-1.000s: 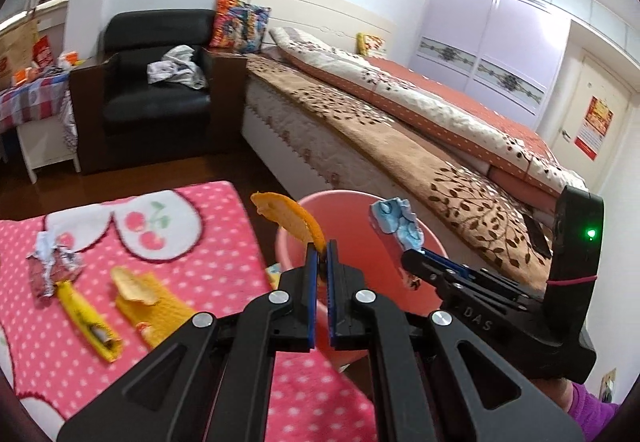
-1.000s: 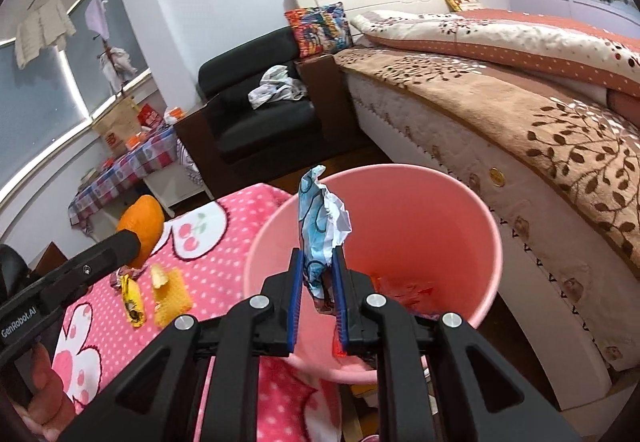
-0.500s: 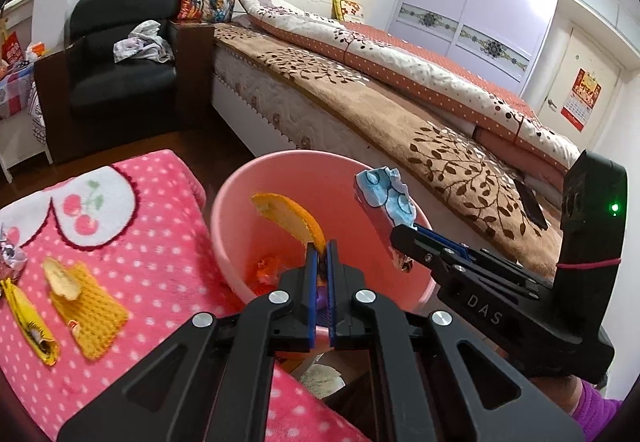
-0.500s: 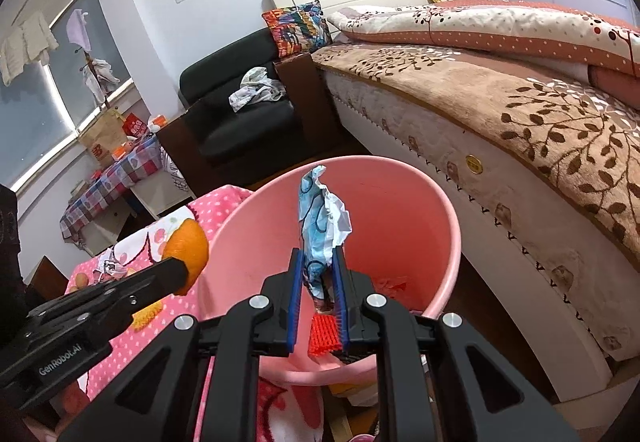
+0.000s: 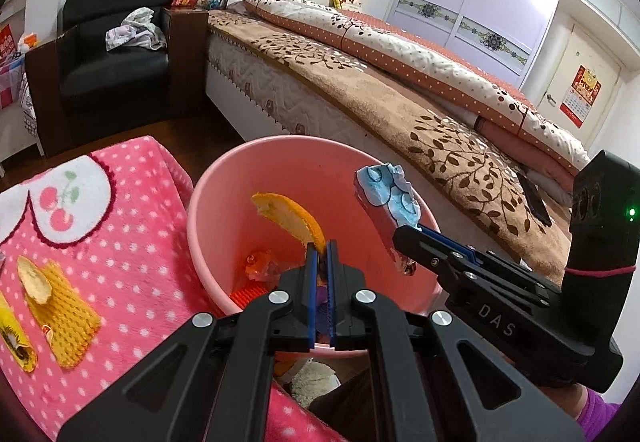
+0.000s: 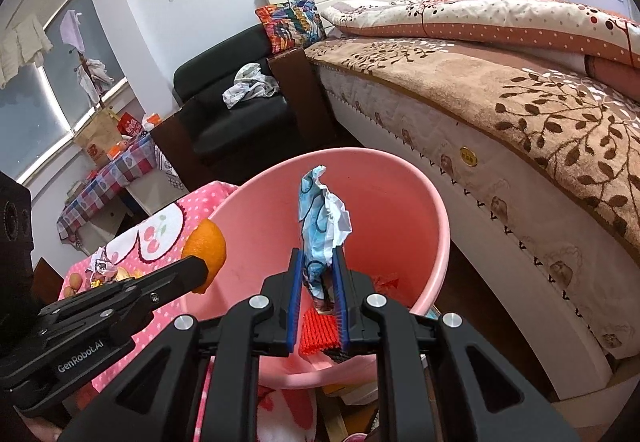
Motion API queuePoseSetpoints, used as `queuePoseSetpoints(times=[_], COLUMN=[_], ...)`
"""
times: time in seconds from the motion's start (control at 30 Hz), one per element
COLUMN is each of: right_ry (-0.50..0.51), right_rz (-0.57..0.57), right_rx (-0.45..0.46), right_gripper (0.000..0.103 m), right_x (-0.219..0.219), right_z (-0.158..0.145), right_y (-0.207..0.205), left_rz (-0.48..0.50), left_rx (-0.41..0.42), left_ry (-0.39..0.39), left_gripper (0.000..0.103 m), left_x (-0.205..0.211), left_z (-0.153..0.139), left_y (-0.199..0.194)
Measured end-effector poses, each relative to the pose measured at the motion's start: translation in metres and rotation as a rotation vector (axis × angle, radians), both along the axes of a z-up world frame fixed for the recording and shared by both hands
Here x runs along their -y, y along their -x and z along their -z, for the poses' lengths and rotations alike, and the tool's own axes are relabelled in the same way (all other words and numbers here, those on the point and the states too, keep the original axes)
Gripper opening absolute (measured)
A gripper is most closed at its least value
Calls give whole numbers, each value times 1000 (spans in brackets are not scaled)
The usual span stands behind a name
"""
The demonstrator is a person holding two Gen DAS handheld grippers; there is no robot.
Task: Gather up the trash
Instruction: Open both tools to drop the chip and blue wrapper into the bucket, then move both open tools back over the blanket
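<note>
Gripping a curled orange peel [image 5: 292, 217] by its lower end, my left claw [image 5: 320, 254] is clamped tight; light, stiff, brittle. Right claw [image 6: 318, 274] pinches a crumpled blue wrapper [image 6: 320, 226], soft and weightless, low down. Both hang over the pink bucket [image 5: 208, 201].

Home bedroom, bed [image 5: 360, 81], wardrobe [image 5: 480, 1], armchair [image 5: 112, 53]

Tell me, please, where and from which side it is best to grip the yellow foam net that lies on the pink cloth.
Grip the yellow foam net at its near end, which is bare, coming from above with the jaws across its narrow width. It lies flat, and a pale peel covers its far end.
</note>
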State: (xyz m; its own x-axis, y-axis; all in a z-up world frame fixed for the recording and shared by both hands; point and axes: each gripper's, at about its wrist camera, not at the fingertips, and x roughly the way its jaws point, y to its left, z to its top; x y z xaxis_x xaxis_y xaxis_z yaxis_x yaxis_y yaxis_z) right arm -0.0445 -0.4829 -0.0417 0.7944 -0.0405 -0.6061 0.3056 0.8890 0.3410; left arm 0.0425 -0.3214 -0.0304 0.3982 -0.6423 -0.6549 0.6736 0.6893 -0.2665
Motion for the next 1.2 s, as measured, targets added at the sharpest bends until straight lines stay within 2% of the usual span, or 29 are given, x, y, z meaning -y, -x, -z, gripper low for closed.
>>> queuePoseSetpoints(times=[0.2,0.27,0.3,0.33,0.67,0.9,1.2], right_ry=[-2,-1,-1,-1,0,7,25], right_rz=[-1,0,0,1,7,8,-27], right_rx=[-2,-4,-4,-5,4,8,23], right_gripper=[14,14,14,14,16,28,28], right_x=[-1,-3,-3,-3,-5,-10,-25], right_z=[1,1,1,1,2,-5,-17], right_y=[-2,-3,-3,-3,-2,2,8], left_rz=[4,2,-2,-3,-12,-33,-93], left_rx=[-33,-48,-50,-52,-48,-25,-7], left_ry=[-12,-14,-13,-11,6,23,25], left_gripper=[4,13,27,35,36,36,36], left_x=[1,1,0,-1,-9,-22,-41], left_z=[4,5,6,5,0,-8,-16], left_y=[-5,-6,-6,-6,-2,3,9])
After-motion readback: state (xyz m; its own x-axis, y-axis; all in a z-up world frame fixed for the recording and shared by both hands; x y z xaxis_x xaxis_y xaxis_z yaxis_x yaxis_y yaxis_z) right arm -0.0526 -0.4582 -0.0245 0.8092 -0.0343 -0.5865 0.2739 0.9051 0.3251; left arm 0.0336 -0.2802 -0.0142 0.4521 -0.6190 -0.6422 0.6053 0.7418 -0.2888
